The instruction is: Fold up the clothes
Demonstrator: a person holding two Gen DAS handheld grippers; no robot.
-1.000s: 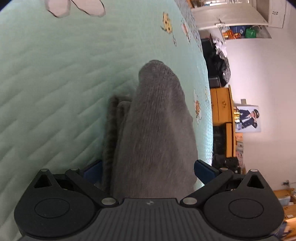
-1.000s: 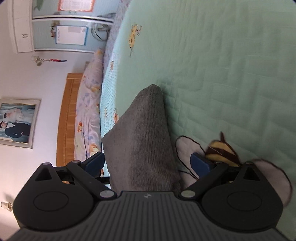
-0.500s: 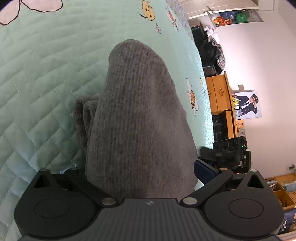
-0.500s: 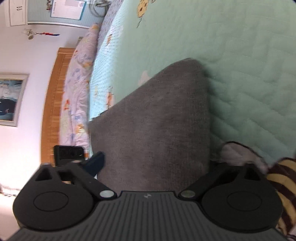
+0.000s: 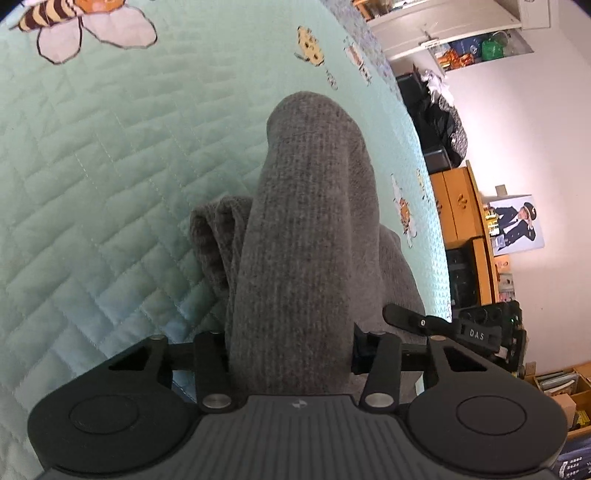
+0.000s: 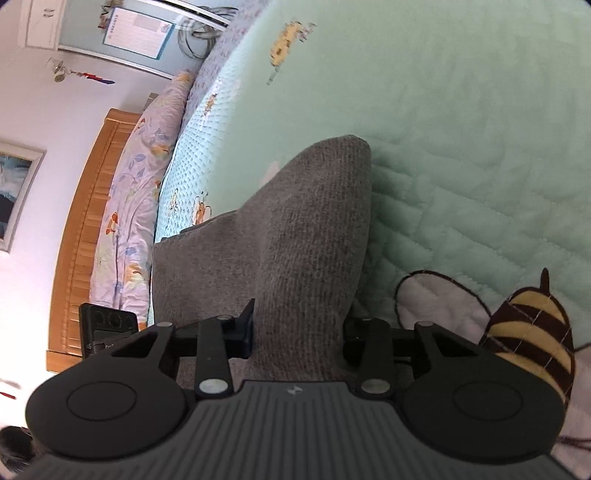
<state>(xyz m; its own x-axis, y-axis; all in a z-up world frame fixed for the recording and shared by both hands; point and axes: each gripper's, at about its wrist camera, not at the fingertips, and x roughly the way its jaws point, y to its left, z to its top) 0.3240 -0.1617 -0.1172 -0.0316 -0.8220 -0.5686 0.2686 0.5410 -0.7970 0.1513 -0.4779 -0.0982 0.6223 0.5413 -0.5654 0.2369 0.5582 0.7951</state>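
Over the green quilt, the grey knit garment hangs doubled at 12 o'clock from the left gripper and right gripper, both clamped on it. Judged soft, thick, droopy; corners give best hold.

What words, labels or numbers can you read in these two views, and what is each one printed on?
"DAS": white letters on the right gripper, seen in the left wrist view beside the grey knitted garment.
Poster on the cupboard door: print too small to read.
Books at the lower right: titles too blurred to read.
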